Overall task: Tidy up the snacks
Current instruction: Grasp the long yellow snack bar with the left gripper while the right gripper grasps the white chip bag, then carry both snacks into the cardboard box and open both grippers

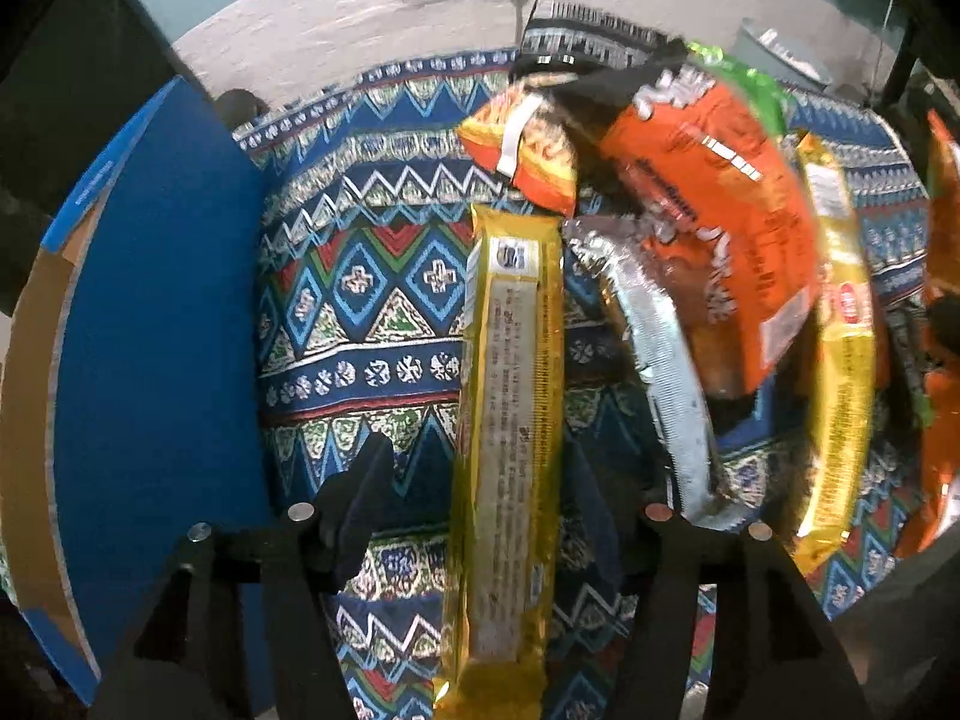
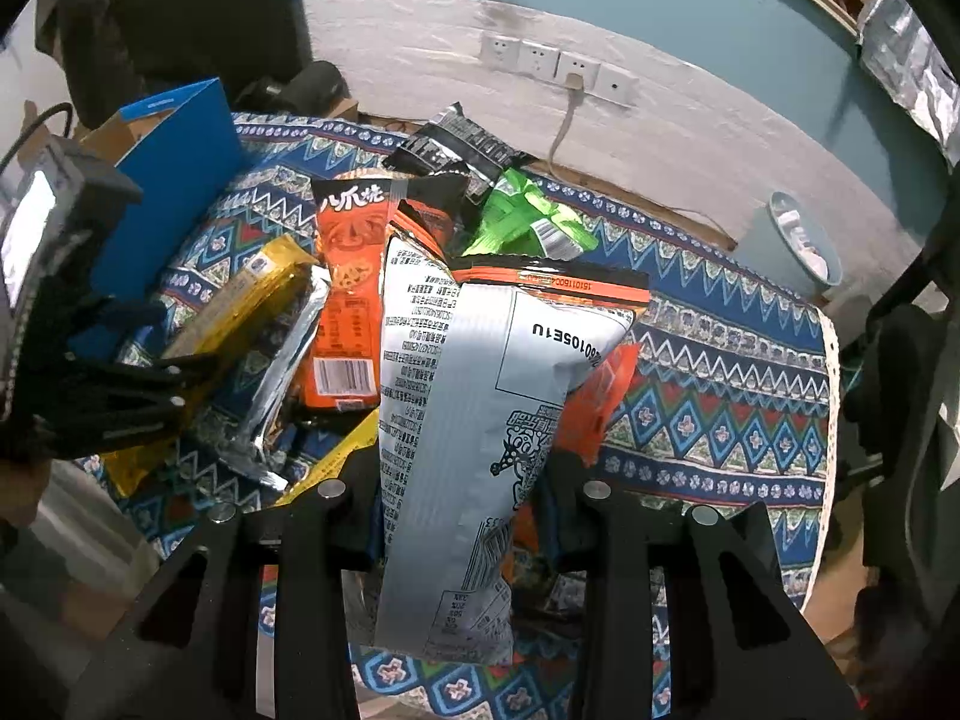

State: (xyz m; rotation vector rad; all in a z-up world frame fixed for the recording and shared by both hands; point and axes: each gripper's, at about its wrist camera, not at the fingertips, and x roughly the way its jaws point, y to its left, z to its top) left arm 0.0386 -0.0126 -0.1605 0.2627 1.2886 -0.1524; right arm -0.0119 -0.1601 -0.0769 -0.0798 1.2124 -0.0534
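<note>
The snacks lay in a loose heap on a patterned cloth that covered the table. In the right wrist view a silver-backed chip bag with an orange top edge hung between the right gripper's fingers, which were clamped on its lower half — the bag stood above the rest of the pile. Behind it lay a tall orange packet with a barcode, a green bag and a black-and-white packet near the far edge of the cloth.

In the left wrist view a long yellow biscuit pack lay flat on the cloth, running lengthwise between the left gripper's fingers. Those fingers stood apart on either side of it, with a gap showing on the left side, so the pack was not pinched. Just right of it lay a silver-edged bag, a large orange bag — blurred — and a second yellow pack.

An open blue cardboard box stood at the left of the cloth, near the yellow pack but apart from it. A row of wall sockets sat on the wall beyond, and a pale bin stood on the floor to the right.
</note>
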